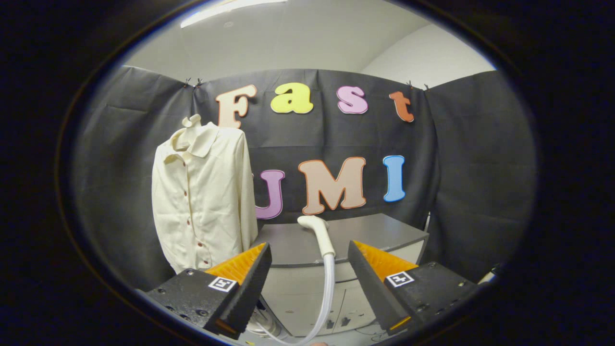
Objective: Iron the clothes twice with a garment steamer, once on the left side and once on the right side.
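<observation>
While the gripper hangs with its jaws spread wide and nothing between them, the white steamer head stands upright just beyond the fingers, at the near edge of a grey cabinet. Its pale hose drops down the cabinet's front. A cream buttoned shirt hangs left of the cabinet, apart from the steamer head.

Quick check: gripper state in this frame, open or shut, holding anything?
Gripper: open, holding nothing; the steamer head stands between and just beyond its fingers, untouched.
</observation>
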Tool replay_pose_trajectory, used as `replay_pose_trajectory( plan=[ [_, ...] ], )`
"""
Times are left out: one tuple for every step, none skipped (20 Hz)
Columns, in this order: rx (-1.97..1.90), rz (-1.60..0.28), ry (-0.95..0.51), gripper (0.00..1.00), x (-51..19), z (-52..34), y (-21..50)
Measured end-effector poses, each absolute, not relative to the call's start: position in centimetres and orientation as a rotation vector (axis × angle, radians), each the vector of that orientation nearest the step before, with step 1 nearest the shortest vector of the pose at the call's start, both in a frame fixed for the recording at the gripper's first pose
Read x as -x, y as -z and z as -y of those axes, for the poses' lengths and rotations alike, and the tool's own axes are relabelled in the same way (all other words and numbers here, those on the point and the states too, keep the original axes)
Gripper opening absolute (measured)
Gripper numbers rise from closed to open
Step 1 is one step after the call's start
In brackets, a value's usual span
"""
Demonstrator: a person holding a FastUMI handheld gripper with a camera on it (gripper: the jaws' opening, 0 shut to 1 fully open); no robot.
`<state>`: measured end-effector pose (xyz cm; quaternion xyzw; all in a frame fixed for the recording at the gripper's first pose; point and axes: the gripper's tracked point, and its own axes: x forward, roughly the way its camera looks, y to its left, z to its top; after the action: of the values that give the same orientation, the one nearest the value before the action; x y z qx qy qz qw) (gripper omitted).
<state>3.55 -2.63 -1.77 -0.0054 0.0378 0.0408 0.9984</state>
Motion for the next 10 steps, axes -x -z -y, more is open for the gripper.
replay_pose_trajectory(
  plan=[
    [0.009,-0.077,-0.09,0.97,-3.6,2.7,1.9],
    [0.007,-0.077,-0.091,0.97,-3.6,2.8,2.0],
    [0.006,-0.08,-0.092,0.97,-3.7,3.1,2.1],
    [0.003,-0.082,-0.093,0.97,-3.9,3.3,2.1],
    [0.003,-0.086,-0.097,0.97,-4.2,3.3,2.0],
    [-0.001,-0.092,-0.098,0.97,-4.6,3.5,1.9],
    [-0.009,-0.097,-0.105,0.97,-5.0,3.5,1.9],
    [-0.013,-0.101,-0.109,0.97,-5.6,3.5,1.6],
    [-0.014,-0.113,-0.106,0.97,-6.3,3.8,1.5],
    [-0.019,-0.119,-0.104,0.97,-7.1,3.9,1.2]
  ],
)
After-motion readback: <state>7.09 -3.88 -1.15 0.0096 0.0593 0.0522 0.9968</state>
